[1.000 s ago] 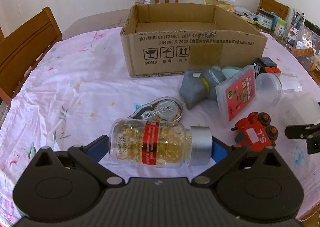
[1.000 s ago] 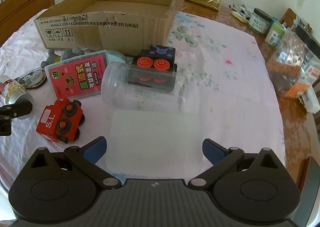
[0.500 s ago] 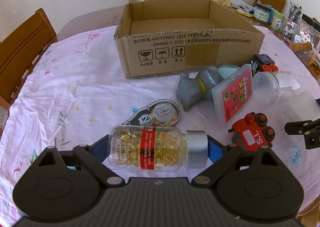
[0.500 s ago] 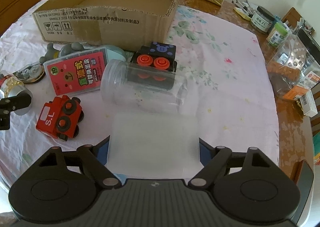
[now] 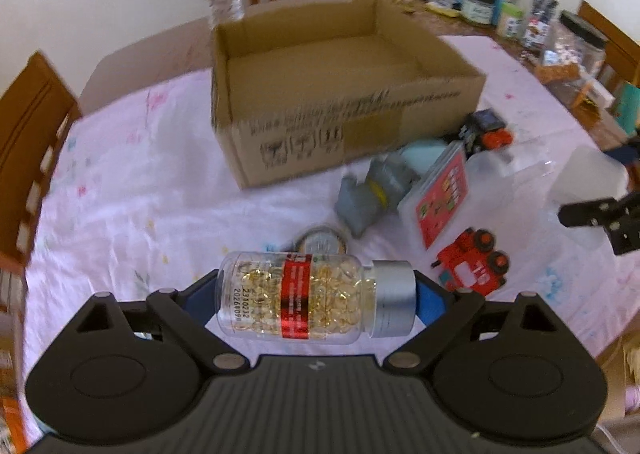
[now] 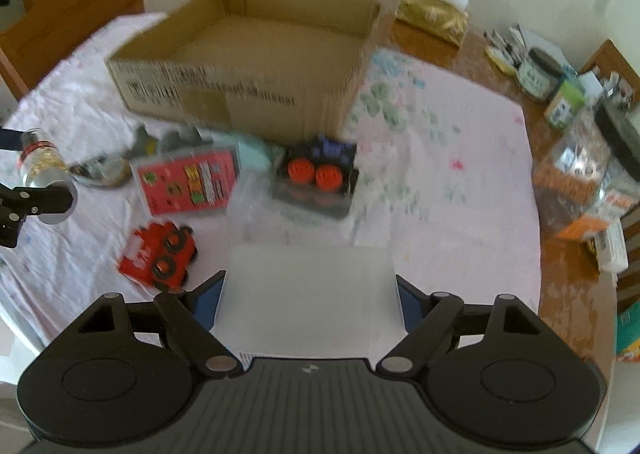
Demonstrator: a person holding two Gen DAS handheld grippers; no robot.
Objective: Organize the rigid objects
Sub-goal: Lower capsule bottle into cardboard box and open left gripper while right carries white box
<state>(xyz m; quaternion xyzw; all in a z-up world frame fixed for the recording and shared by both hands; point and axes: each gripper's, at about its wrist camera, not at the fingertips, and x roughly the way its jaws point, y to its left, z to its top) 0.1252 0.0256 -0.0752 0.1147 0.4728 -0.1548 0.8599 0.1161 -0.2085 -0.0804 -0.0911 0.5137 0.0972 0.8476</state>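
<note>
the capsule bottle, clear with a red band and a silver cap, is lying crosswise between the blue pads of the left gripper, which is pressing on its base and its cap and holding it above the pink flowered tablecloth. the frosted plastic box is sitting squarely in the right gripper, whose pads are clamping its two sides. both sets of jaws have just been closing, each with its object between the pads. just beyond the bottle a round tape dispenser is lying on the cloth, with a grey elephant toy and a red card case further right. a red toy truck is resting to the right of the bottle. ahead of the frosted box a clear jar is lying on its side, with a black block with orange studs behind it. the open cardboard box is standing behind them all, well apart from both grippers.
</note>
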